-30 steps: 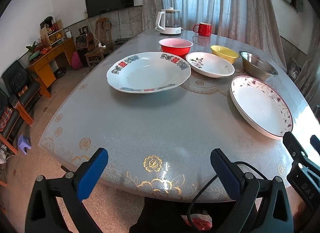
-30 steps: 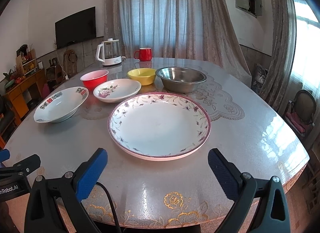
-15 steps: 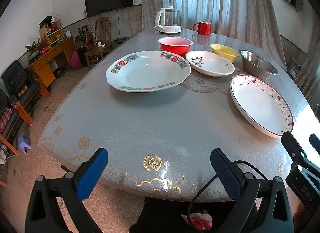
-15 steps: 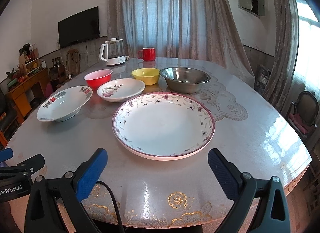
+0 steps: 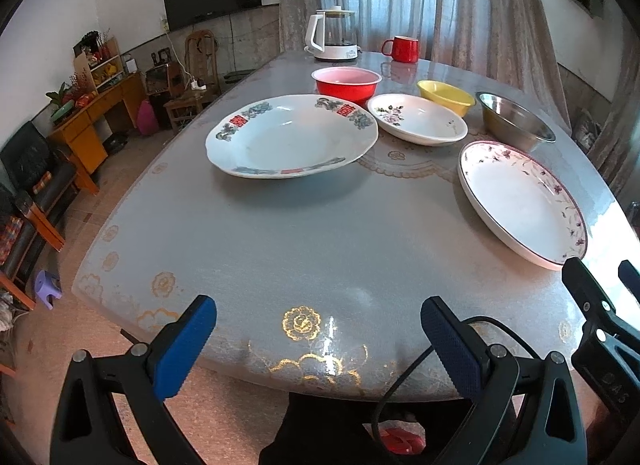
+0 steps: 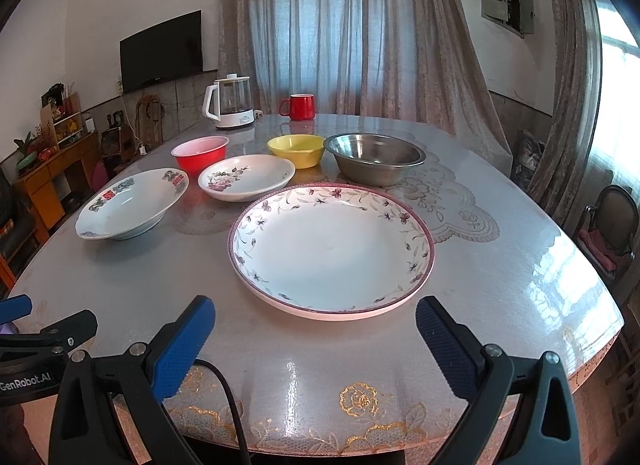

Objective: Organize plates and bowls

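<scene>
A large floral-rimmed plate (image 6: pixel 332 249) lies near the table's front edge, just ahead of my open right gripper (image 6: pixel 316 329). To its left sits a white plate with red and green emblems (image 6: pixel 132 203), also seen in the left wrist view (image 5: pixel 292 137). Behind are a small flowered plate (image 6: pixel 248 177), a red bowl (image 6: pixel 202 151), a yellow bowl (image 6: pixel 298 147) and a steel bowl (image 6: pixel 374 157). My left gripper (image 5: pixel 318 329) hangs open over the table's near edge, holding nothing, with the floral-rimmed plate (image 5: pixel 520 197) to its right.
A glass kettle (image 6: pixel 232 105) and a red mug (image 6: pixel 300 106) stand at the table's far side. The glossy grey table (image 5: pixel 300 225) ends just under both grippers. A wooden cabinet (image 5: pixel 92 113), chairs and a small purple stool (image 5: pixel 46 289) stand on the floor to the left.
Both grippers have lifted and moved slightly forward toward the table. The dishes have not moved, and both grippers stay open.
</scene>
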Action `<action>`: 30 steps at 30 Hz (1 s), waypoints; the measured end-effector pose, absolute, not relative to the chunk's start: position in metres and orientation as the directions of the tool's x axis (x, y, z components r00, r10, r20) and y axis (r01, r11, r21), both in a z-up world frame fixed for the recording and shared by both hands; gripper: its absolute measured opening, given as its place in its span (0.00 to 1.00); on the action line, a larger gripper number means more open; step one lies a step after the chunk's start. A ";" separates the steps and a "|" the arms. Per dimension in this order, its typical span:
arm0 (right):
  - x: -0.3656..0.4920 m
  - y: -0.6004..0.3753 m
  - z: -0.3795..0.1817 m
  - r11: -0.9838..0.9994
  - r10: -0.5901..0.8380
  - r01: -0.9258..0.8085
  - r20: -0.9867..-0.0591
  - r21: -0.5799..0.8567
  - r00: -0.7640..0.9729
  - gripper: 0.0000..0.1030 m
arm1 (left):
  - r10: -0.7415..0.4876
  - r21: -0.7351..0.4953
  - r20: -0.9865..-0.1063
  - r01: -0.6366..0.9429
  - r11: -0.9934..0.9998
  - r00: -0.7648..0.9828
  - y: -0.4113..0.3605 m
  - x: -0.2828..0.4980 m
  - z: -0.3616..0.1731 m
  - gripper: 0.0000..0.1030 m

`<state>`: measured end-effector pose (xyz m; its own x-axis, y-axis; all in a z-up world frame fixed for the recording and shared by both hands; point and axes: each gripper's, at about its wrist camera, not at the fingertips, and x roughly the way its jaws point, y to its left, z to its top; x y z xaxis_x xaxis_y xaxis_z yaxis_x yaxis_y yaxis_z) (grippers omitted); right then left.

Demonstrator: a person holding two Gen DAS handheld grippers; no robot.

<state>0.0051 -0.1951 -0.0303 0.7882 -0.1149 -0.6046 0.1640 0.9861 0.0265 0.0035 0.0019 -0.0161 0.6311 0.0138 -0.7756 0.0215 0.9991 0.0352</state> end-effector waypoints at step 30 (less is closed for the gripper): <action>0.070 -0.142 -0.017 0.974 0.215 -0.216 -0.605 0.072 0.766 0.89 | -0.106 -0.231 -0.726 -0.097 0.968 0.679 0.119 0.071 -0.014 1.00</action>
